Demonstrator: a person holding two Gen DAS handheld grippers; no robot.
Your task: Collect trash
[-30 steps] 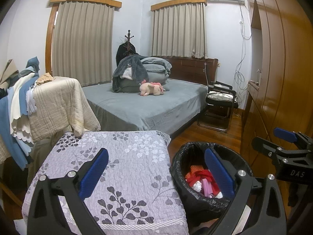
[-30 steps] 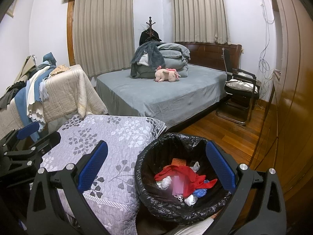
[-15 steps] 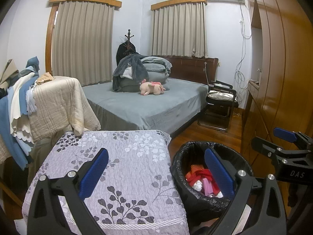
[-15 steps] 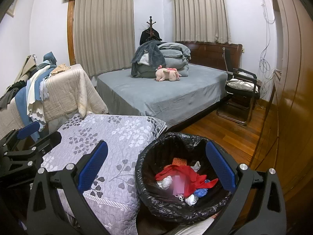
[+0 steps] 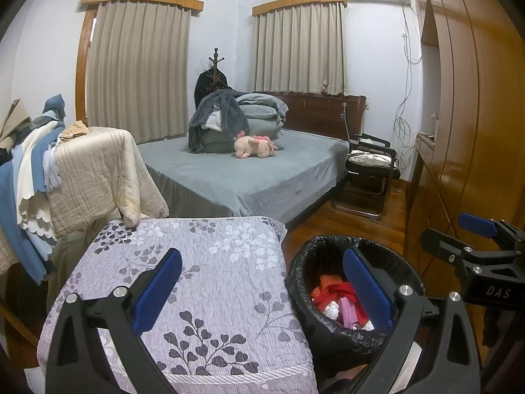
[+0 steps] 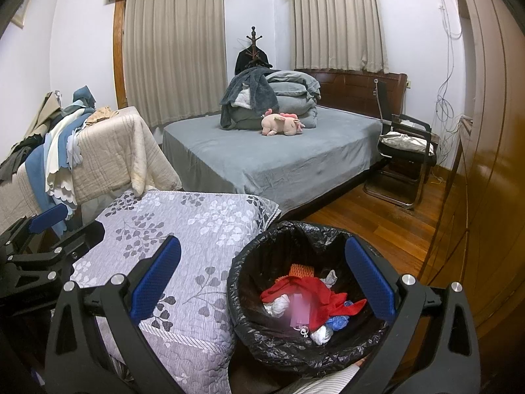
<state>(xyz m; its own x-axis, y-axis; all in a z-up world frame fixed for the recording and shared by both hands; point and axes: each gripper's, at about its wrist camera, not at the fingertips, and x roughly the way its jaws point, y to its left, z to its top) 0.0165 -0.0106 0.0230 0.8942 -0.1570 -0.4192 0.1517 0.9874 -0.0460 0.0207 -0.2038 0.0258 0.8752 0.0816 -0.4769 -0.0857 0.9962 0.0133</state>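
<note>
The left claw (image 5: 262,290) is wide open and holds nothing. Its two blue pads (image 5: 157,290) stand far apart. It hangs over the near edge of a table covered with a purple cloth with leaf prints (image 5: 197,279), and its right pad sits in front of the trash bin.

The right claw (image 6: 262,282) is wide open too, with nothing in it. It hangs over the trash bin (image 6: 262,252), which stands on the floor just beside the covered table (image 6: 183,229), on its right side.

The bin has a black bag (image 5: 331,331) inside it. The trash is down in the bag: a red cloth (image 6: 311,292), an orange net piece (image 6: 300,269), some white crumpled bits (image 6: 279,303), a pink thing (image 6: 300,308) and a small blue bit (image 6: 339,321).

Each claw shows at the edge of the other's view, so the two are side by side, with the left claw (image 6: 46,229) over the table and the right claw (image 5: 475,243) near the wooden wardrobe (image 5: 475,115).

Farther back is a bed with a gray cover (image 6: 279,157). A pink plush toy (image 6: 282,123) lies on it, in front of a pile of folded gray blankets (image 6: 275,95). A black chair (image 6: 407,151) stands beside the bed. On the left, blankets and clothes (image 5: 65,170) hang in a heap.
</note>
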